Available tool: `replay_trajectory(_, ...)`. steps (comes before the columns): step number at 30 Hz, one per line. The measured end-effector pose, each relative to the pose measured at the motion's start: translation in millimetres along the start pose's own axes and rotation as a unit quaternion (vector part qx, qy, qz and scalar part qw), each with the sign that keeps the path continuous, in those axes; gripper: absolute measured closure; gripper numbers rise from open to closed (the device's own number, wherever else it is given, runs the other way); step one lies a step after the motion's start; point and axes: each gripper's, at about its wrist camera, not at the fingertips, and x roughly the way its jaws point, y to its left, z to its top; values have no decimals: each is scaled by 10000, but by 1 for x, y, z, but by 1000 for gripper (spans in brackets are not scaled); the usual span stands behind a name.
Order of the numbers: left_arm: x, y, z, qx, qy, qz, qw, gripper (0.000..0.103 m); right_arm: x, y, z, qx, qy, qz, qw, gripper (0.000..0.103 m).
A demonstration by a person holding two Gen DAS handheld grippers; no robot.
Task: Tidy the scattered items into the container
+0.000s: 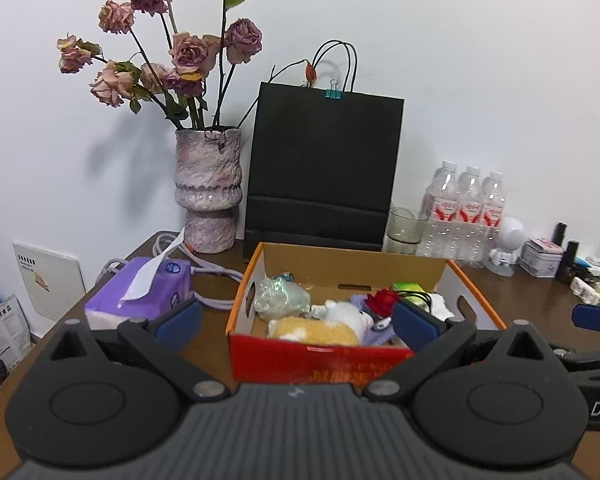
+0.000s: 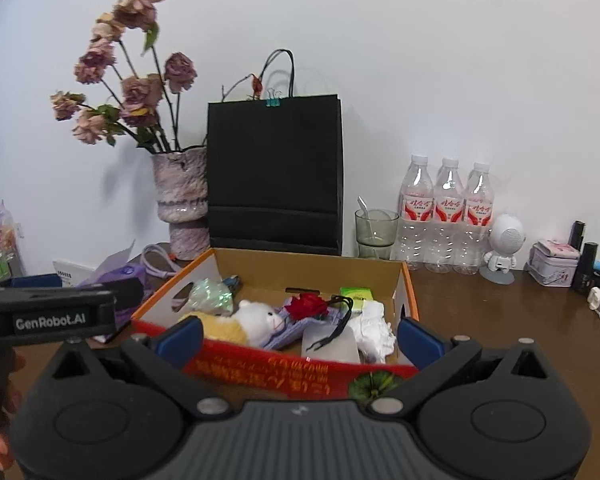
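An open cardboard box with an orange rim and red front [image 1: 320,358] [image 2: 260,370] stands on the brown table. It holds a yellow-and-white plush toy [image 1: 320,326] [image 2: 256,316], a red fabric rose [image 1: 384,300] [image 2: 306,306], a shiny crumpled bag [image 1: 276,294] [image 2: 212,292], a green packet [image 1: 408,288] [image 2: 356,293], white tissue [image 2: 374,326] and a black cord [image 2: 336,328]. My left gripper [image 1: 296,322] is open and empty just in front of the box. My right gripper [image 2: 300,338] is open and empty, also in front of the box.
A purple tissue pack [image 1: 148,292] lies left of the box. Behind stand a vase of dried roses [image 1: 208,188], a black paper bag [image 1: 324,168], a glass [image 2: 374,232], three water bottles [image 2: 446,216], a white figurine [image 2: 502,248], a tin [image 2: 552,262] and small cosmetics.
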Motion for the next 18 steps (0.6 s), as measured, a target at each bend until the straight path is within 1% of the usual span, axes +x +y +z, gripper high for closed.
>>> replay_trajectory(4,-22,3,-5,45,78,-106,9999,0,-27,6,-6,34,-15,-26,10000,0)
replay_trajectory(6,-30,5,-8,36,140,-223,9996,0,-38,7,-9,47,-3,-41,10000,0)
replay_trajectory(9,-41,9,-13,0,251,-371,9990,0,-54,12,-14,49,-8,40,10000,0)
replay_trajectory(12,-50,13,-17,-59,327,-404,9986,0,-67,15,-22,135,45,103,9998,0)
replay_trajectory(18,-65,20,-22,-248,496,-437,9975,0,-85,18,-34,191,76,-59,9998,0)
